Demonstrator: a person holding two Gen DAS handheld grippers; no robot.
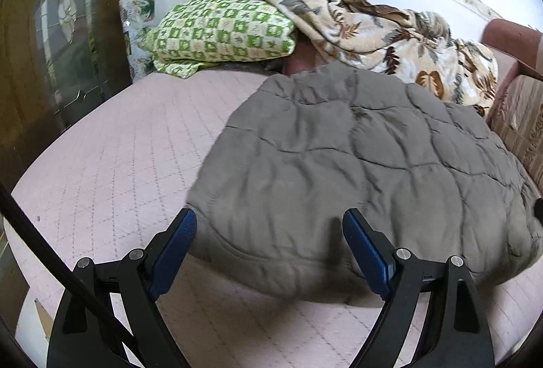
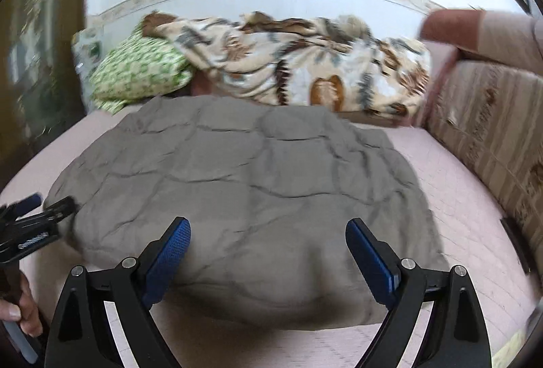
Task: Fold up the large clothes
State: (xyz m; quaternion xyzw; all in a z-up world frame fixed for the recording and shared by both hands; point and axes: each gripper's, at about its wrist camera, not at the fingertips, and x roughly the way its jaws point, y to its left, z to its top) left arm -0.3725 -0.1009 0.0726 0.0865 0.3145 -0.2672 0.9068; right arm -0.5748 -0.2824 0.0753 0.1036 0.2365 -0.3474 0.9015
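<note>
On the pink bedcover (image 1: 118, 164) lies a grey quilted garment (image 1: 356, 157); both grippers' fingers gape wide, holding nothing; no legible writing.

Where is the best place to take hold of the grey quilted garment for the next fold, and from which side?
Probably the near hem of the grey quilted garment, one corner per gripper, coming from the near edge of the pink bed cover. It lies flat, and that rounded hem faces both open grippers.
</note>
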